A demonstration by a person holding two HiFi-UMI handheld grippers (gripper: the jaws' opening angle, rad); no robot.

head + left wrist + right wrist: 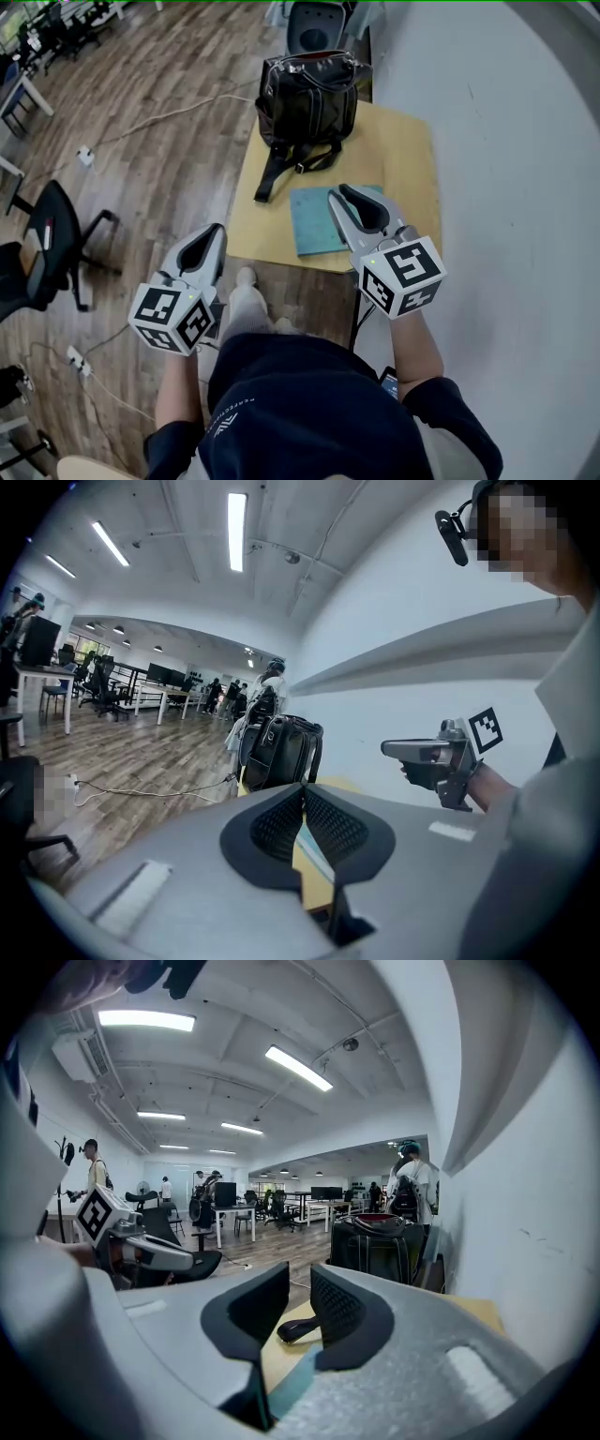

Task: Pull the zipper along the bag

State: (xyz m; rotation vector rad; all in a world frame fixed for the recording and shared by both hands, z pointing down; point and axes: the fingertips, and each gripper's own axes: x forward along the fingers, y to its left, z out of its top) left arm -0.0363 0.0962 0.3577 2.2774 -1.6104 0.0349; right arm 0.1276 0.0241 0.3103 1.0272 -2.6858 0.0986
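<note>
At upper centre of the head view, the bag (309, 98) stands at the far end of the table (403, 159). Its mouth runs left to right across the frame, well beyond both tongs. I hold the right gripper (342, 194) over the table, nearer the bag; the left gripper (214, 234) hangs off the table's lower-left corner. Left gripper view: jaws all but closed on nothing, bag straight ahead. Right gripper view: jaws plainly apart and empty, bag right of centre. I cannot find the zipper pull in any view.
</note>
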